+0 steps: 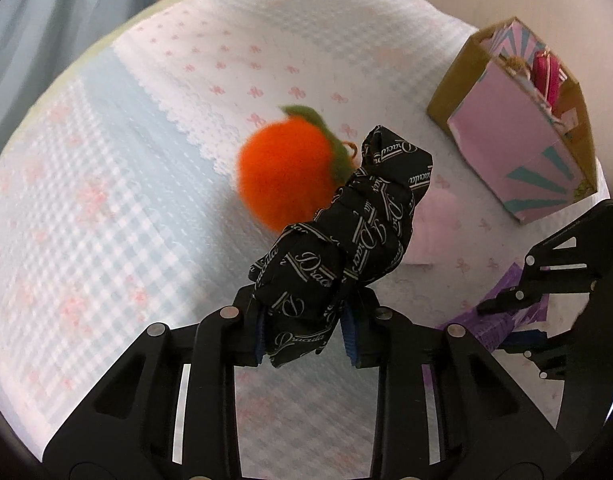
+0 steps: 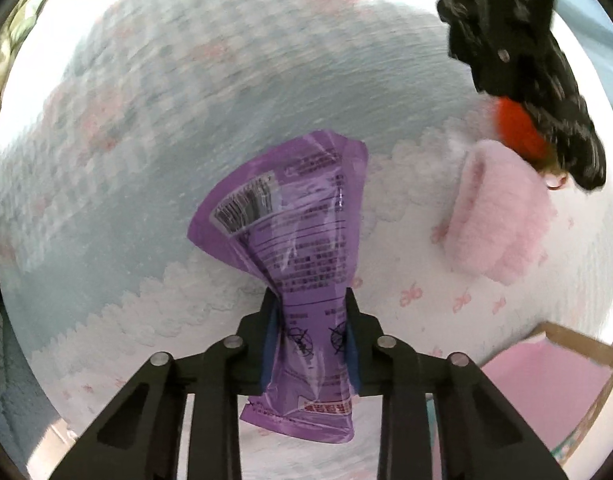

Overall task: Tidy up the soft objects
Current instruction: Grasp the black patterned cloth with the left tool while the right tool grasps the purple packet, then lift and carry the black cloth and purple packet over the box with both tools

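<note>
My left gripper (image 1: 306,332) is shut on a black cloth scrunchie (image 1: 342,236) printed with white script, held above the bed. A fuzzy orange plush fruit (image 1: 284,170) with a green leaf lies on the bedspread just beyond it. My right gripper (image 2: 308,344) is shut on a purple plastic packet (image 2: 294,232) with a barcode, held above the bed. A folded pink fluffy cloth (image 2: 502,220) lies to its right; it also shows in the left wrist view (image 1: 432,228). The right gripper shows at the right edge of the left wrist view (image 1: 546,300).
A white, blue and pink patterned bedspread (image 1: 126,200) covers the bed. An open cardboard box (image 1: 522,120) with pink and teal sides stands at the right and holds pink items. Its corner shows in the right wrist view (image 2: 566,384).
</note>
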`<state>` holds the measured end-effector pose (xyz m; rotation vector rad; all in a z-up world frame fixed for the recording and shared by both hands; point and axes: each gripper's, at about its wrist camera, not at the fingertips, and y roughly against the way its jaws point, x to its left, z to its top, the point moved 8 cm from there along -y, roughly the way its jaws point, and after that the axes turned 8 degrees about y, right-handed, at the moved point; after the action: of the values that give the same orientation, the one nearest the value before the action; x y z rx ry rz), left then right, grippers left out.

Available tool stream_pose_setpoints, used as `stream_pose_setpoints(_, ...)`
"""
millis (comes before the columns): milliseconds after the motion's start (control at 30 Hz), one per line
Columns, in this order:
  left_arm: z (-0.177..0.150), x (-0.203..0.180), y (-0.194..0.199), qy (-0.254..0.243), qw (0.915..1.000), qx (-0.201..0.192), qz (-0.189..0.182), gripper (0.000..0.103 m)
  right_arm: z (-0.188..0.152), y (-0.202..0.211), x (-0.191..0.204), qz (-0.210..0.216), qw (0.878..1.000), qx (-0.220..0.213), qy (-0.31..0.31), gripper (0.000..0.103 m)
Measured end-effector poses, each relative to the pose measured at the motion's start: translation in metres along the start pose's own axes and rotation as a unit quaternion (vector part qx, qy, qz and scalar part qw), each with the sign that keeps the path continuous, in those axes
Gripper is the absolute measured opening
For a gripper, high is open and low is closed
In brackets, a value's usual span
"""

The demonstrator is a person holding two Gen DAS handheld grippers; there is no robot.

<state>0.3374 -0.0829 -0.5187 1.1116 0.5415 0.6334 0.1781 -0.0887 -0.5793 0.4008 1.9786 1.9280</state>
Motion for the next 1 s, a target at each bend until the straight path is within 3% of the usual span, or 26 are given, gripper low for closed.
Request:
stream_pose_setpoints(533,-0.007,-0.017,0.133,0.045,0.996,-0.071,0.029,0.026,-0.002,0.116,-0.012,-0.052,0.992,-0.034,-0.112,0.025)
stream_pose_setpoints(767,-0.017,-0.034,0.208,0.072,0.9908,-0.109,0.034,0.026,-0.032,0.176,0.001,-0.085,0.978,-0.056,-0.184,0.025)
stream_pose_setpoints(1000,-0.028,-0.05,0.282,0.111,0.9812,-0.151,0.044,0.026,-0.041,0.24,0.015,-0.112,0.958,-0.079,-0.253,0.025)
